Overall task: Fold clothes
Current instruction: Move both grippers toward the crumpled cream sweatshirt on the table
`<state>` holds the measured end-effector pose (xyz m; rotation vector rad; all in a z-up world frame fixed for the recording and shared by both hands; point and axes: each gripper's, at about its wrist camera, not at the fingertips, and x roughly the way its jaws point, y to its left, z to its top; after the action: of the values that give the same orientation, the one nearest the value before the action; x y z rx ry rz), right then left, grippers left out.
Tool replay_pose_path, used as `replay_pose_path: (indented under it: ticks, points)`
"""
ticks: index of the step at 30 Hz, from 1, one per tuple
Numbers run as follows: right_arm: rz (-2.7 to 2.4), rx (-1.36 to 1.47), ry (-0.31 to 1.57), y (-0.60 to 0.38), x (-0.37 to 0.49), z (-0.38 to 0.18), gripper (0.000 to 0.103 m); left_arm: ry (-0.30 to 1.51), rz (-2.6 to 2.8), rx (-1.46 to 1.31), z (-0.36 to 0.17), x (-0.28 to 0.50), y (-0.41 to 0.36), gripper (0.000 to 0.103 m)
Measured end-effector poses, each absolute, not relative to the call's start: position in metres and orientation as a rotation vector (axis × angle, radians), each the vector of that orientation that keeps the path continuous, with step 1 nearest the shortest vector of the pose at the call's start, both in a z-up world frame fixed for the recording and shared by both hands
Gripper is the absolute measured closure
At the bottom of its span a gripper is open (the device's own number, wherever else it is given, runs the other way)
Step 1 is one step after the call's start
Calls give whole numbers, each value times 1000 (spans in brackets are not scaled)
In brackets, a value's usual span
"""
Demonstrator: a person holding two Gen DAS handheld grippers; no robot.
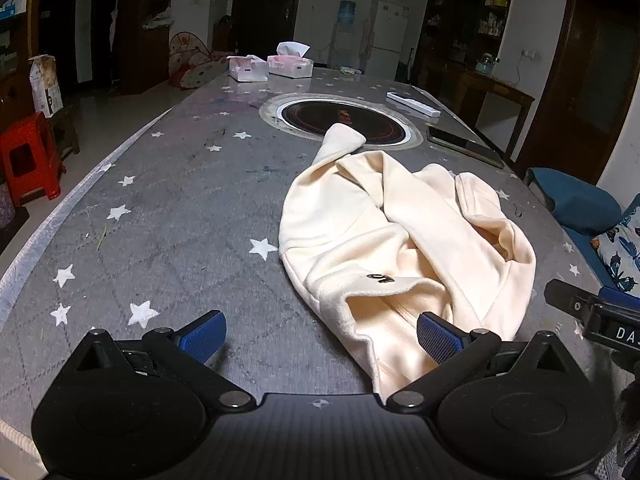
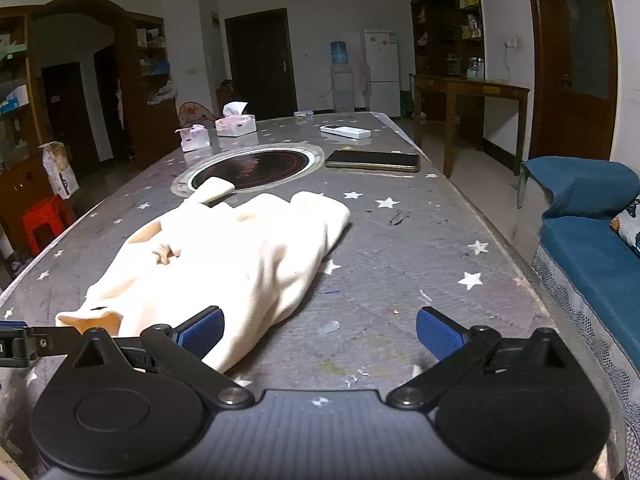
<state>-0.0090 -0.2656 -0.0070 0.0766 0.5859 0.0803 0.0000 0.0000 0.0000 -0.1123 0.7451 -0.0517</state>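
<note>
The counter has a grey cover with white stars and a round black cooktop set into its middle. A crumpled cream garment lies on the near half, one sleeve tip reaching onto the cooktop. Further back there's a dark phone, a white remote and two tissue boxes, well apart from the garment.

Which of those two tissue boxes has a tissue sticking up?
The farther, wider tissue box, beside the smaller box: a white tissue stands up from its top.
</note>
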Motion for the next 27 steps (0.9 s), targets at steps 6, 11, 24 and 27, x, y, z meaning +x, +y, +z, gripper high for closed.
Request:
replay_pose_path:
  ticks: [6, 11, 24, 27]
  points:
    - [81, 77, 600, -271, -12, -3, 0, 747, -64, -118, 0, -6, 1, 0]
    - [74, 58, 608, -250, -7, -3, 0, 754, -64, -117, -2, -4, 3, 0]
    - [71, 16, 626, -222, -3, 2, 0, 772, -48, -99, -4, 4, 1, 0]
    - [86, 12, 626, -223, -3, 2, 0, 778, -44, -98, -4, 5, 1, 0]
